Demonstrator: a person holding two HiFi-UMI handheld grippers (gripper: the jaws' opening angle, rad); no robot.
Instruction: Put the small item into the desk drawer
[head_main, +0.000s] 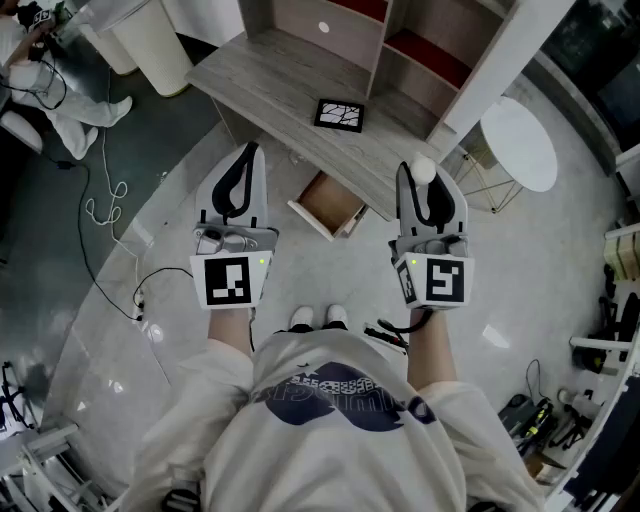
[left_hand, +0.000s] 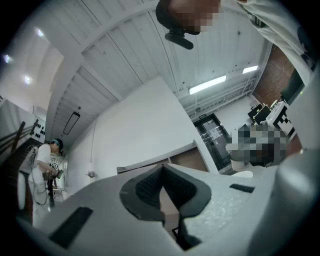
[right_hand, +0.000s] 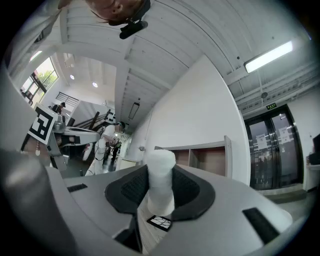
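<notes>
Jaws on the right gripper (head_main: 424, 178) clamp the small white item (right_hand: 160, 175), held right of the open drawer (head_main: 325, 200); the left gripper's (head_main: 248, 152) are closed, empty — best to centre it over the drawer before letting go.

Drawer (head_main: 312, 218) ahead, between left gripper (head_main: 246, 158) and right gripper (right_hand: 160, 175): back part hidden under desk (head_main: 270, 90). White item (head_main: 424, 170) in right gripper: head view shows only tip.
</notes>
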